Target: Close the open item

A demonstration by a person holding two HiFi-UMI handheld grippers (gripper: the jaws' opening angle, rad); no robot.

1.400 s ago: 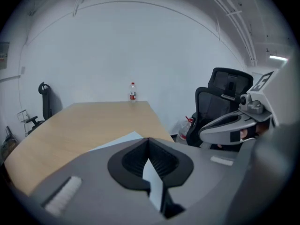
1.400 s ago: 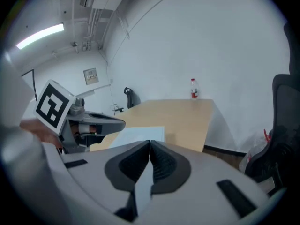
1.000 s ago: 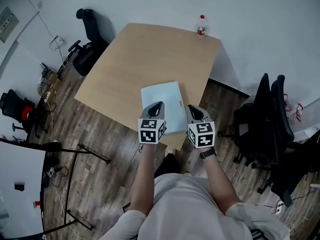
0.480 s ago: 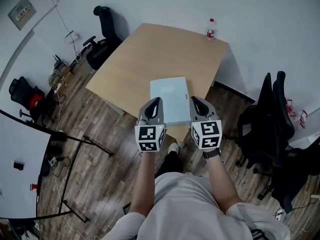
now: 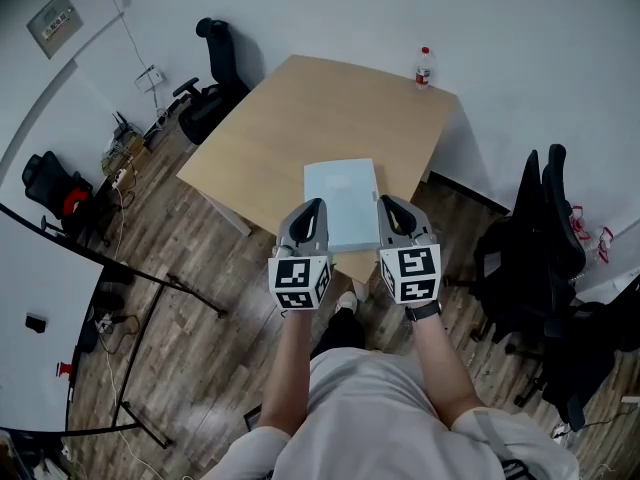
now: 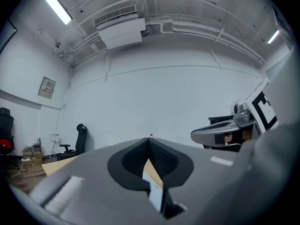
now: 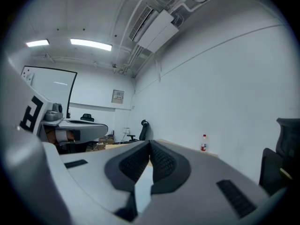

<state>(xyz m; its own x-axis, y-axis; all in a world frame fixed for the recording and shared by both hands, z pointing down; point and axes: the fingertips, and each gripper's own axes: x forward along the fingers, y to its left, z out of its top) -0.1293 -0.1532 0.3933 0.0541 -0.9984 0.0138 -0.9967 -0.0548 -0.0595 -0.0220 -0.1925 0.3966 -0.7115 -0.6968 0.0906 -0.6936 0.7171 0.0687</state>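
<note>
A pale blue laptop (image 5: 342, 200) lies flat, lid down, on the wooden table (image 5: 320, 108) near its front edge. My left gripper (image 5: 313, 208) hovers at the laptop's near left corner with its jaws shut and nothing between them. My right gripper (image 5: 388, 205) is at the near right corner, also shut and empty. In the left gripper view the shut tips (image 6: 150, 139) meet, and a sliver of the laptop (image 6: 153, 185) shows below them. The right gripper view shows its shut tips (image 7: 150, 144) over the table.
A water bottle (image 5: 425, 67) stands at the table's far edge, also seen as the bottle (image 7: 204, 143) against the white wall. Black office chairs stand at the far left (image 5: 215, 48) and at the right (image 5: 545, 218). The wood floor has cables at the left.
The head view has drifted, so the table and laptop sit a little farther up and right. Both grippers stay shut, side by side at the laptop's near edge.
</note>
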